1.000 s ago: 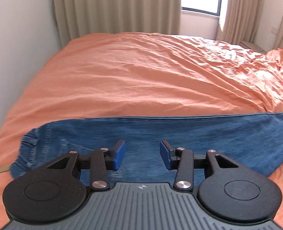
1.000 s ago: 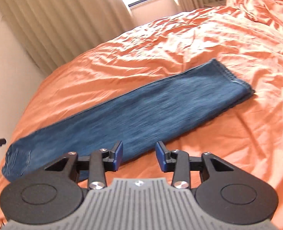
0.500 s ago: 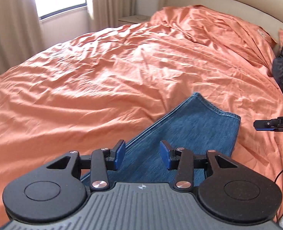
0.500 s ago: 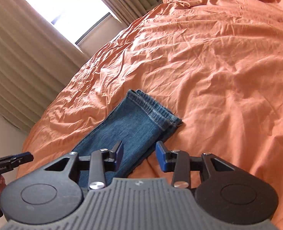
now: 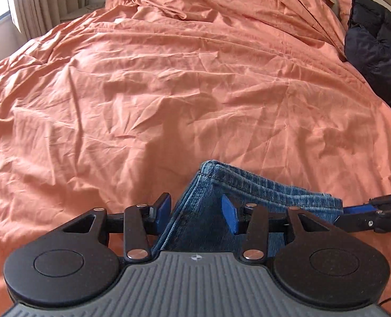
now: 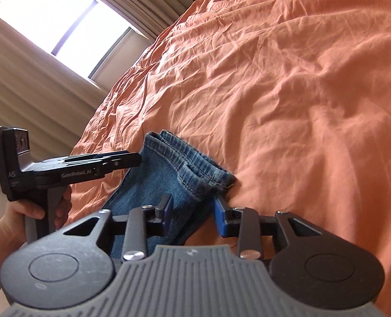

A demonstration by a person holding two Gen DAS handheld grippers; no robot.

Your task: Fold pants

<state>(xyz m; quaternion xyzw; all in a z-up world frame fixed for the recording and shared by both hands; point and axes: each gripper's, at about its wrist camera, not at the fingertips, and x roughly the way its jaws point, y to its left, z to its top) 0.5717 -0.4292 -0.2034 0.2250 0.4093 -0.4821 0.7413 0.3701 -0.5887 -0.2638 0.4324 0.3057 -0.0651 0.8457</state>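
Blue denim pants [image 5: 245,185] lie flat on the orange bedspread [image 5: 169,79], folded lengthwise, and I see only the hem end. My left gripper [image 5: 196,212] is open, its jaws astride the left corner of the hem. My right gripper [image 6: 192,212] is open, its jaws astride the right corner of the hem [image 6: 195,169]. The right gripper shows from the side in the left wrist view [image 5: 369,214], at the hem's right edge. The left gripper shows in the right wrist view [image 6: 132,159], held by a hand [image 6: 28,211].
A black puffy jacket [image 5: 375,42] lies on the bed's right side near the pillows. Beige curtains [image 6: 23,100] and a bright window [image 6: 58,18] stand beyond the bed. The bedspread is wrinkled all over.
Both grippers have swung along the pants from the waist and leg to the hem end and come down close to it. Both have stayed open.
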